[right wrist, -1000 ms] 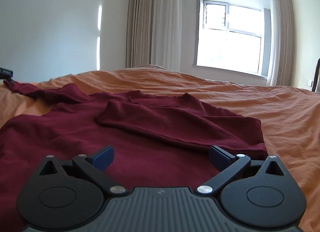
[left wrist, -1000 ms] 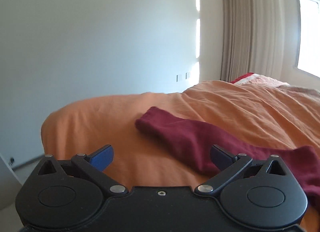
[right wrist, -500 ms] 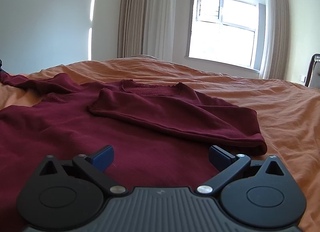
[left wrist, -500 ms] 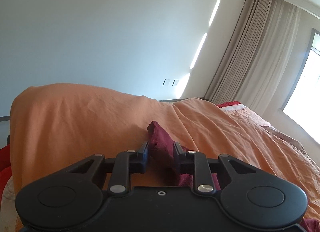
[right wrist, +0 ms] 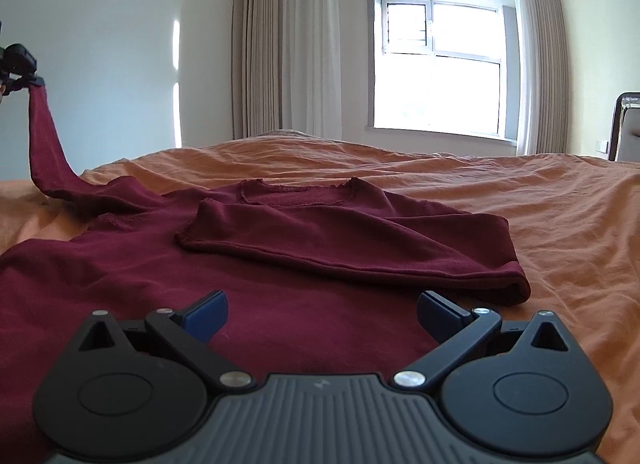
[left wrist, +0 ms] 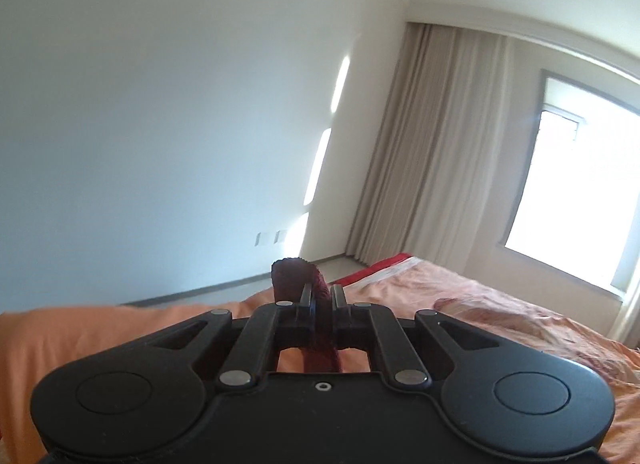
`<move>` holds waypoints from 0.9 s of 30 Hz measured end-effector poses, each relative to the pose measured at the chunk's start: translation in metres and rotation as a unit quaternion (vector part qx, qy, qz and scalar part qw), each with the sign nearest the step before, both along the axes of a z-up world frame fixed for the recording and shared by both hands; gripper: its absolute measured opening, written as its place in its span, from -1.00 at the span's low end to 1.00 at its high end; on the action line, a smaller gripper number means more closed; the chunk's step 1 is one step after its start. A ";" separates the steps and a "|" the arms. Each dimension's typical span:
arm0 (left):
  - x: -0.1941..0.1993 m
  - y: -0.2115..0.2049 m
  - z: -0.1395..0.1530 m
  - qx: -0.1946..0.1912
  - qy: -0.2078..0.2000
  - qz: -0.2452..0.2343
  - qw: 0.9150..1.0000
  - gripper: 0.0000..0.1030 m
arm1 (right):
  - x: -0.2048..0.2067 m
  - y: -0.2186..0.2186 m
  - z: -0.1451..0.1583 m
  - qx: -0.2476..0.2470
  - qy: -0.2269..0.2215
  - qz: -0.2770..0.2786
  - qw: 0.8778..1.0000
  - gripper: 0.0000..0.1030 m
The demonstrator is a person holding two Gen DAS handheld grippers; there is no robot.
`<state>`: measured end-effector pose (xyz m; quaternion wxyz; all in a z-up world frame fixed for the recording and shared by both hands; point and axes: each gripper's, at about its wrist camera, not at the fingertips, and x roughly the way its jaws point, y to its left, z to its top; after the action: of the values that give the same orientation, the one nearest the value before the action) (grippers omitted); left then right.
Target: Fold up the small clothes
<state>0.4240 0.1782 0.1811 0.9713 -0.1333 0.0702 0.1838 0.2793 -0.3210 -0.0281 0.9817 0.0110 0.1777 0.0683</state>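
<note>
A dark red long-sleeved sweater (right wrist: 140, 264) lies flat on the orange bed (right wrist: 540, 216), neck away from me. Its right sleeve (right wrist: 352, 240) is folded across the chest. Its left sleeve (right wrist: 44, 136) rises off the bed at far left, pinched at the cuff by my left gripper (right wrist: 38, 82). In the left wrist view that gripper (left wrist: 322, 292) has its jaws closing tight on the sleeve cuff (left wrist: 290, 276), held above the bed edge. My right gripper (right wrist: 322, 310) hovers open just above the sweater's lower body, nothing between its fingers.
The orange bedspread (left wrist: 80, 344) spreads out on all sides of the sweater. A red edge of bedding (left wrist: 384, 264) shows near the bed's far corner. Curtains (right wrist: 288, 56) and a bright window (right wrist: 440, 64) stand behind, and a chair back (right wrist: 628, 124) at the right edge.
My left gripper went from open beside the flat sleeve to shut on its cuff, then rose, lifting the sleeve off the bed. The right gripper stayed open and barely moved.
</note>
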 end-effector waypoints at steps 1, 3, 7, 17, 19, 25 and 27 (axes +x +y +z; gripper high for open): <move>0.000 -0.016 0.011 0.009 -0.011 -0.018 1.000 -0.87 | -0.002 -0.003 0.002 0.010 -0.004 -0.001 1.000 1.00; -0.002 -0.056 0.032 0.031 -0.032 -0.062 0.997 -0.87 | -0.006 -0.010 0.006 0.028 -0.009 -0.003 1.000 1.00; -0.006 -0.138 0.053 0.072 -0.055 -0.152 0.984 -0.87 | -0.020 -0.027 0.013 0.050 -0.016 -0.015 0.999 1.00; 0.037 -0.328 -0.031 0.117 0.001 -0.329 0.937 -0.87 | -0.065 -0.074 0.021 0.011 -0.023 -0.068 0.997 1.00; 0.043 -0.355 -0.062 0.117 0.026 -0.353 0.928 -0.87 | -0.073 -0.082 0.020 0.010 -0.023 -0.079 0.997 1.00; 0.052 -0.409 -0.161 0.114 0.108 -0.396 0.905 -0.86 | -0.089 -0.097 0.007 0.012 -0.006 -0.105 0.994 1.00; 0.049 -0.423 -0.181 0.114 0.127 -0.404 0.899 -0.80 | -0.091 -0.098 0.003 0.013 0.001 -0.109 0.994 1.00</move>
<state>0.4732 -0.2446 0.0005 0.9535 0.0429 0.2194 -0.2020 0.1880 -0.4188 -0.0247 0.9829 0.0427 0.1755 -0.0372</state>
